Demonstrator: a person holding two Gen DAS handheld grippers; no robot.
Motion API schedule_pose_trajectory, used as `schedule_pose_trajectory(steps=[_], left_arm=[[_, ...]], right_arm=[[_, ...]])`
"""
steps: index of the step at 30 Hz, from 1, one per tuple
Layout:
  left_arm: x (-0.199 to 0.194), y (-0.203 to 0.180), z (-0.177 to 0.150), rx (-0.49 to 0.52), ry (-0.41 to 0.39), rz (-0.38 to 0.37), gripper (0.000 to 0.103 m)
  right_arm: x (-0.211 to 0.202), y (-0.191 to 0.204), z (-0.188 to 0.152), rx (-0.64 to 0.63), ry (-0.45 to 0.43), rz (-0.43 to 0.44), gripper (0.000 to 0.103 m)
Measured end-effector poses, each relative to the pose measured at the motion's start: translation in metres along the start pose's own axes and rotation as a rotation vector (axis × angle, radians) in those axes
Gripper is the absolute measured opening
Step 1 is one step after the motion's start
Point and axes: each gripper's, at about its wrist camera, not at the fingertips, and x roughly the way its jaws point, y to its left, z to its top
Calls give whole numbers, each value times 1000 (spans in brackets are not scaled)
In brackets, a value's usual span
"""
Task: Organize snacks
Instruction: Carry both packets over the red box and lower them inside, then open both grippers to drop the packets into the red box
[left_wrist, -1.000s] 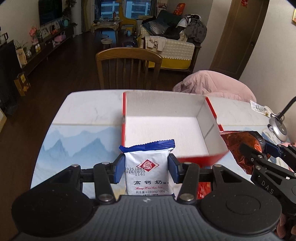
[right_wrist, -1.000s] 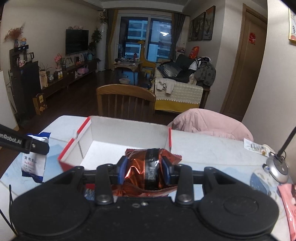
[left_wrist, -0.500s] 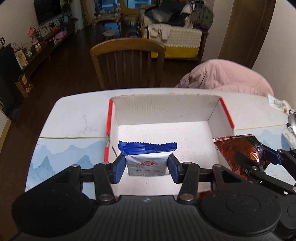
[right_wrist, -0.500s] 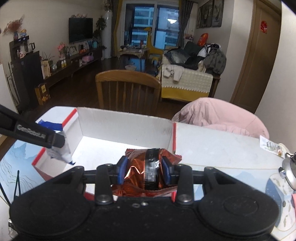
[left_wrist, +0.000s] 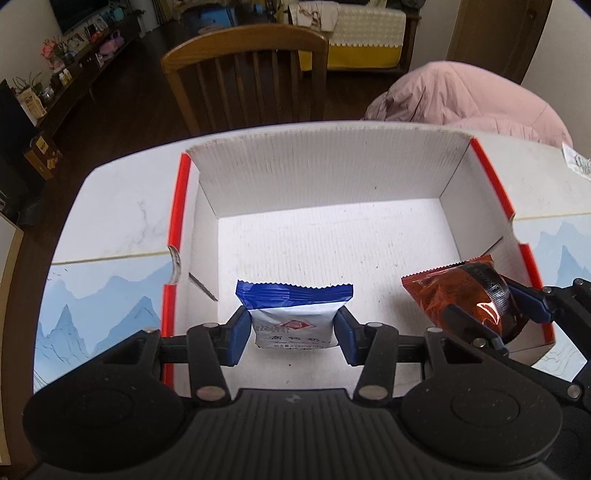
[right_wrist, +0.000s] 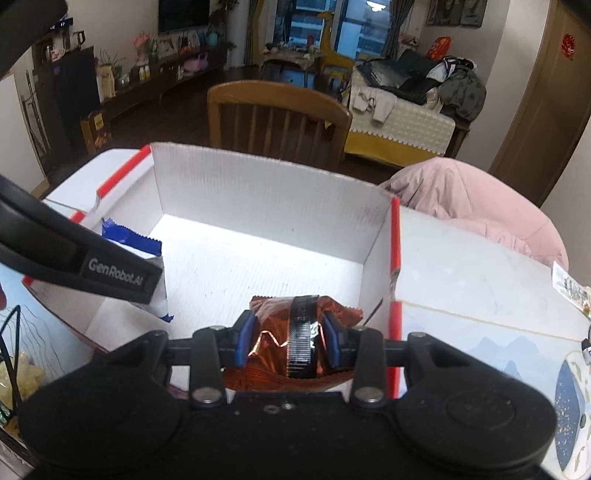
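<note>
An open white cardboard box (left_wrist: 328, 173) with red edges stands on the table; it also shows in the right wrist view (right_wrist: 258, 192). My left gripper (left_wrist: 291, 332) is shut on a blue and white snack packet (left_wrist: 291, 314) and holds it inside the box near its front left. My right gripper (right_wrist: 286, 343) is shut on an orange foil snack packet (right_wrist: 273, 332) and holds it inside the box at the front right. The orange packet (left_wrist: 458, 291) and the blue packet (right_wrist: 147, 258) each show in the other view.
A wooden chair (left_wrist: 247, 70) stands behind the table. A pink padded jacket (left_wrist: 472, 99) lies at the far right. A small paper packet (right_wrist: 570, 288) and a blue plate (right_wrist: 574, 406) lie on the table to the right. A bag of pale snacks (right_wrist: 18, 380) is at the left edge.
Both grippers have moved forward and down over the box with their packets, from in front of the box's near wall to inside it.
</note>
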Motion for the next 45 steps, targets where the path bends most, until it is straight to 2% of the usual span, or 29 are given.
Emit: schedule_pose_trajectory(steps=[7, 13, 16, 18, 19, 22, 28, 42, 45], left_arm=[[19, -2, 0, 22, 52, 9, 49], [24, -3, -1, 23, 62, -7, 49], [23, 0, -2, 10, 60, -10, 49], [20, 4, -5, 1, 56, -15, 49], [18, 5, -5, -1, 52, -15, 49], [8, 8, -8, 12, 26, -13, 49], [-18, 19, -16, -11, -17, -36, 51], [-97, 38, -47, -13, -143, -79, 57], [-115, 44, -57, -16, -166, -100, 58]], right_arm=[[9, 5, -1, -27, 45, 17, 38], [14, 5, 3, -44, 61, 16, 38], [14, 4, 1, -40, 72, 29, 45], [12, 3, 0, -33, 68, 28, 57], [9, 2, -1, -28, 61, 34, 60], [-1, 1, -2, -24, 35, 47, 64], [-28, 0, -2, -15, 2, 64, 65], [-112, 8, -4, 18, -124, 73, 86], [-128, 9, -7, 33, -147, 75, 88]])
